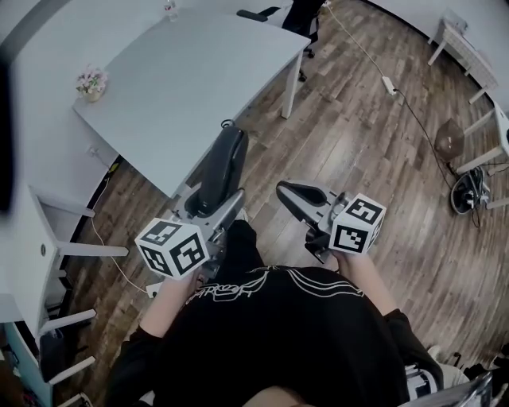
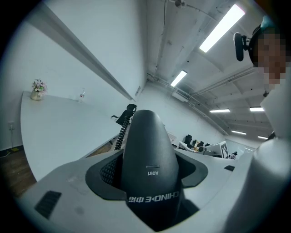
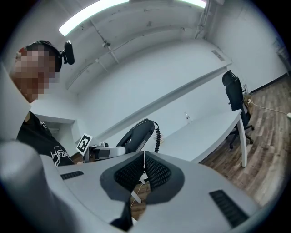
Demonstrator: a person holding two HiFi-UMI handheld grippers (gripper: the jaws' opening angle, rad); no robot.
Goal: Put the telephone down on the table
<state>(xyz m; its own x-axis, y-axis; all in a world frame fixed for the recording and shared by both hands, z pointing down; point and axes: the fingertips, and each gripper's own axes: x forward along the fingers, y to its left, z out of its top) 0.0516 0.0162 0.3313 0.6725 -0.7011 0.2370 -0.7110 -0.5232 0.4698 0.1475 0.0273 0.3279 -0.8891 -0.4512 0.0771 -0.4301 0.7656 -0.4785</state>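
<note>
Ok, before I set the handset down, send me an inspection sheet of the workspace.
Surface: pale grey rectangular table, mostly bare.
Job's things: black plastic telephone handset, in the air near the table's edge, not yet set down.
Clutter: small pot of pink flowers near the table's left corner; small clear glass item at its far edge.
Grippers: left gripper clamped on the handset; right gripper shut, nothing in it.
Cables: black coiled cord runs down from the handset; white cable with power strip lies on the floor.
Surroundings: wooden plank floor; black office chair beyond the table.
</note>
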